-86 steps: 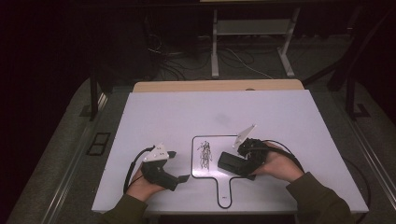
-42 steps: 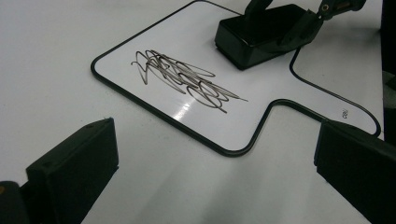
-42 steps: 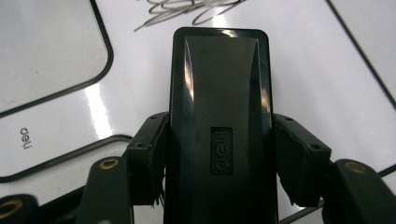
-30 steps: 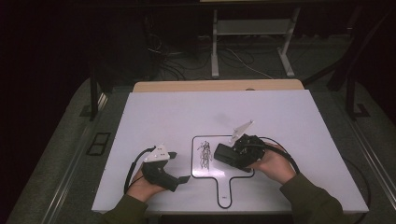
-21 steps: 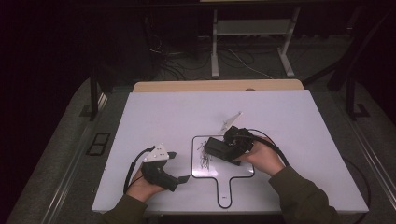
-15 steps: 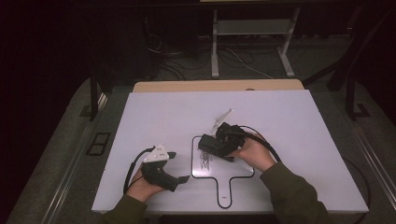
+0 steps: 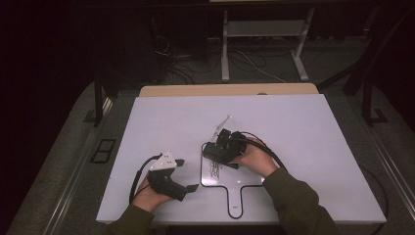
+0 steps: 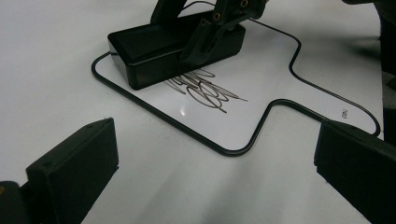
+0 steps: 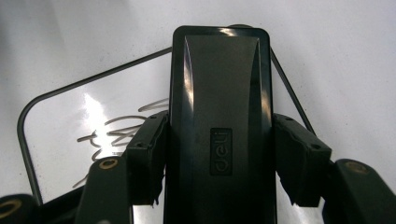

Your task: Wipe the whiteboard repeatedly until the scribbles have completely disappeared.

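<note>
White table [image 7: 303, 127], right hand-held gripper [image 9: 212, 163] clamped on eraser [image 9: 219, 116], now farther left over scribble [image 8: 205, 88], left hand-held gripper [image 8: 215, 158] apart, unmoved

Eraser [image 9: 219, 135]: brand "deli" embossed on a small raised plate on its top face, reading lengthwise. Whiteboard [image 8: 289, 79]: black scribble beside the eraser, no legible words; tiny print near its handle corner, too small to read.

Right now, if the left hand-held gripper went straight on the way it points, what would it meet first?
Probably the small whiteboard: its black-edged corner lies just ahead of the left hand-held gripper, with the scribble and the black eraser beyond it. Depth is hard to judge.
</note>
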`<state>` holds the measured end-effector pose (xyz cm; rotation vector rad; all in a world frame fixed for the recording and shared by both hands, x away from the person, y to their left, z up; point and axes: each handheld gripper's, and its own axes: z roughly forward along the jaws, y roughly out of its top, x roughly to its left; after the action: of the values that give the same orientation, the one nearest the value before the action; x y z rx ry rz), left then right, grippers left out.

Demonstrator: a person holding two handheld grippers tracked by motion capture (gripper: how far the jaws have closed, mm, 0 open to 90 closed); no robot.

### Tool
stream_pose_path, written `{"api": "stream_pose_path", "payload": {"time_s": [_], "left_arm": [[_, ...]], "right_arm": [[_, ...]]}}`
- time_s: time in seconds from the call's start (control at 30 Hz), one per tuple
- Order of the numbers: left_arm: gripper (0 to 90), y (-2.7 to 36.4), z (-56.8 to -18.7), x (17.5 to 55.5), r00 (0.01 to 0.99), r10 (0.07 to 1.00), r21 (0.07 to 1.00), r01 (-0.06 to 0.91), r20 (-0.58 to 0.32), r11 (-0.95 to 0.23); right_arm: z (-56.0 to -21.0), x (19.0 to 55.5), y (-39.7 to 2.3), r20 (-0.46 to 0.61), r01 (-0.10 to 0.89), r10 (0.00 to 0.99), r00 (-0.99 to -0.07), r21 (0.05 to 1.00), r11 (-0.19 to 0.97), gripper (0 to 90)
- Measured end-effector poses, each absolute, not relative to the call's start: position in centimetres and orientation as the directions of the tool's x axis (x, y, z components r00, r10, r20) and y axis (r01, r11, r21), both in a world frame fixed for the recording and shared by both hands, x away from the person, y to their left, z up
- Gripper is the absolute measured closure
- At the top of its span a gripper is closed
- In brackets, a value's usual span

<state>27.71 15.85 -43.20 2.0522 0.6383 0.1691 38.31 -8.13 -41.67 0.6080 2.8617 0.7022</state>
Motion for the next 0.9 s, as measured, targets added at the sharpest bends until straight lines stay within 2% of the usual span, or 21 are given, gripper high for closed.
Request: {"api": "stream_pose_path", "payload": {"time_s": [0.43, 0.9], "left_arm": [[0.0, 15.8, -43.2, 27.7, 0.855, 0.501, 0.828, 0.374, -0.133, -0.417], [0.0, 15.7, -43.2, 27.7, 0.856, 0.5, 0.829, 0.372, -0.132, -0.417]], "right_arm": [[-41.6, 38.1, -8.0, -0.039, 0.344, 0.408, -0.912, 0.47, 0.813, 38.7], [-41.4, 35.3, -7.0, -0.042, 0.283, 0.337, -0.941, 0.449, 0.847, 38.7]]}}
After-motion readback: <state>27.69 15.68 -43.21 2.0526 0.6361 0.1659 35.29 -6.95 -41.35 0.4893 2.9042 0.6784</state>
